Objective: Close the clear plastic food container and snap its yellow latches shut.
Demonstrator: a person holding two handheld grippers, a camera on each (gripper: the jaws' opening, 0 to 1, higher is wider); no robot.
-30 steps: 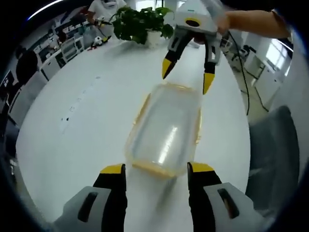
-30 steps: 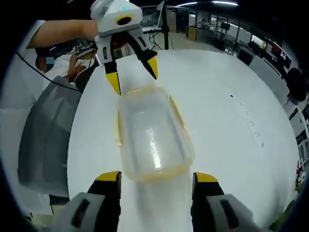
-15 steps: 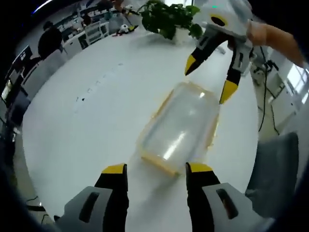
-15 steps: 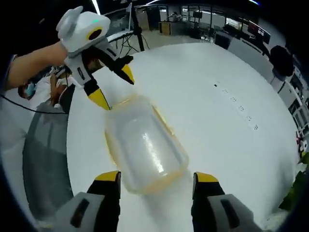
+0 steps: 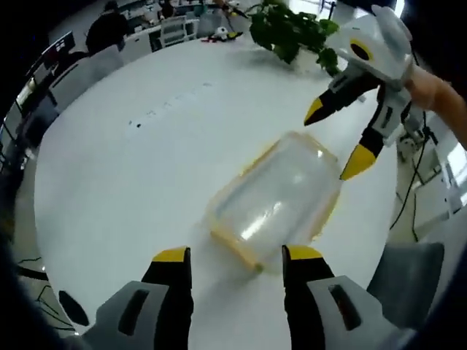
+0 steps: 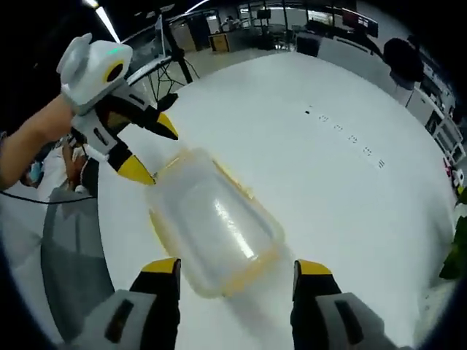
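A clear plastic food container (image 5: 276, 197) with yellow latches lies on the round white table (image 5: 124, 168), its lid on top. In the left gripper view my left gripper (image 5: 237, 255) stands open just short of the container's near end, and the right gripper (image 5: 337, 138) hangs open over its far end. The right gripper view has the same container (image 6: 215, 222) lying slantwise. There my right gripper (image 6: 237, 268) is open at the near end, and the left gripper (image 6: 149, 153) is open by the far corner. A yellow latch (image 6: 237, 186) runs along the container's long side.
A potted green plant (image 5: 292, 33) stands at the table's far edge. A grey chair (image 6: 69, 262) sits by the table near the container. Desks, chairs and people (image 5: 109, 25) fill the room behind. A row of small dark marks (image 6: 350, 135) crosses the tabletop.
Both views have swung round the container, so it now lies more slantwise in each. Both grippers stay open at opposite ends, and the container looks to rest in the same spot.
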